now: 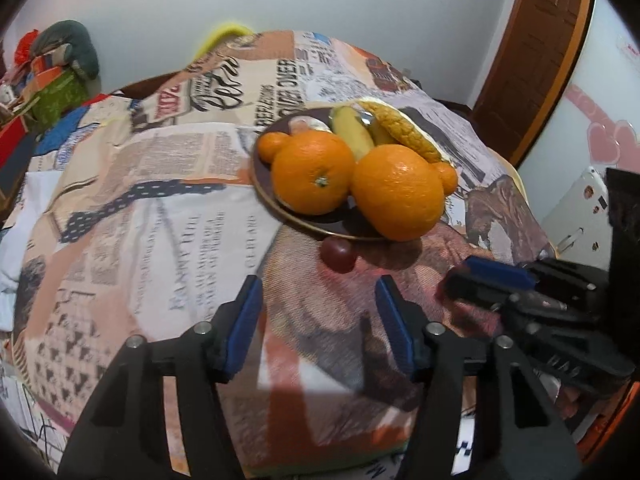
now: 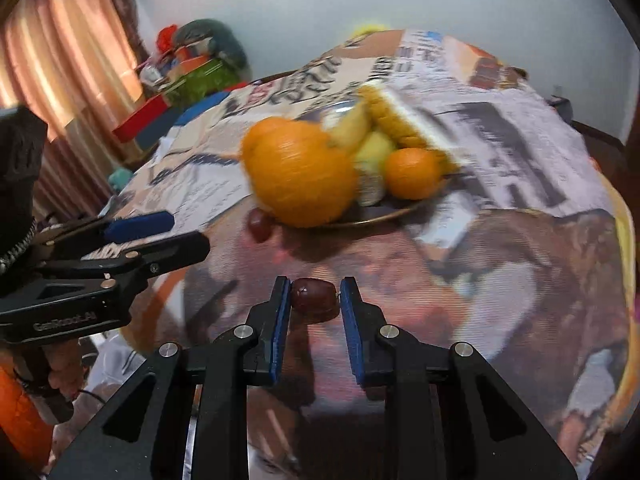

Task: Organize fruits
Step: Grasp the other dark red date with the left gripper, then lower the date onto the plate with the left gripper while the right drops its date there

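Note:
A dark plate holds two big oranges, small tangerines, bananas and a corn cob. A dark red jujube lies on the cloth just in front of the plate; it also shows in the right wrist view. My left gripper is open and empty, a short way before that fruit. My right gripper is open around a second red jujube, which lies on the cloth; its left pad touches it. The right gripper also shows in the left wrist view. The plate in the right wrist view is blurred.
A newspaper-print cloth covers the round table. Boxes and cloth bundles are piled at the far left by a curtain. A wooden door stands at the right. The left gripper shows at the left of the right wrist view.

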Tool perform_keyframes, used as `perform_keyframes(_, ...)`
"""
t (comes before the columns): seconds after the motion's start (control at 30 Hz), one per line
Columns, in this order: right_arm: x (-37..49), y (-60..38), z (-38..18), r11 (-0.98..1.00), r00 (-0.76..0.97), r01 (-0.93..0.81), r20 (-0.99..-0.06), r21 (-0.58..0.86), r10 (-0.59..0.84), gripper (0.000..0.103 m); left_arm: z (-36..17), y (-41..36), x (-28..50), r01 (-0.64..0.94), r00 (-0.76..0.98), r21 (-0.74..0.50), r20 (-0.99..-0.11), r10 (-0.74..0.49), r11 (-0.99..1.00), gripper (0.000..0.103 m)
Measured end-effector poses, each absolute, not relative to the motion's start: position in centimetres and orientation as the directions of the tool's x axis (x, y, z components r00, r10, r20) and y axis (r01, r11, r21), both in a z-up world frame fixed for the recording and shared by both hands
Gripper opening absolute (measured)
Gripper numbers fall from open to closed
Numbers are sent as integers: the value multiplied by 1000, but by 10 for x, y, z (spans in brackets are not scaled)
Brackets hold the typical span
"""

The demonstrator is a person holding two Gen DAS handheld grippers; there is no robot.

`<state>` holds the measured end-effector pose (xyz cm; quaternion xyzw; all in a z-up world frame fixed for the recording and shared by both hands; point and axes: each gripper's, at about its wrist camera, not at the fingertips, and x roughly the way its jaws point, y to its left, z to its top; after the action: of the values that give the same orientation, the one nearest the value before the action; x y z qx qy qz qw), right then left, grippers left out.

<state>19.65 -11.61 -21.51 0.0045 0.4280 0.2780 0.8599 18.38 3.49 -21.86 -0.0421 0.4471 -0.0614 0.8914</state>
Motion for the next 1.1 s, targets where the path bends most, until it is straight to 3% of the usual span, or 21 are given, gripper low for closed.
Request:
perform_keyframes(0.13,200,-135,-208,862,512,-441,-718,252,472,23,-229,28,200,88,564,-137,-810,-163,987,38)
perform_keyframes(0.43,207,-149,-205,871,533,-413,-705,265,468,23,-240,17,220,104,552,-97,-822,-139,990,34)
perform_keyframes(0.53,209,-149,-204,869,535,-416,-701,268,472,23,-242,14,224,110,550,-84,-825,-132,990,24)
perform_keyframes(1.1,220,-146,-176,869,595,-430,-647,245,477,23,-199,23,200,101,642,-89,-755,-134,991,24)
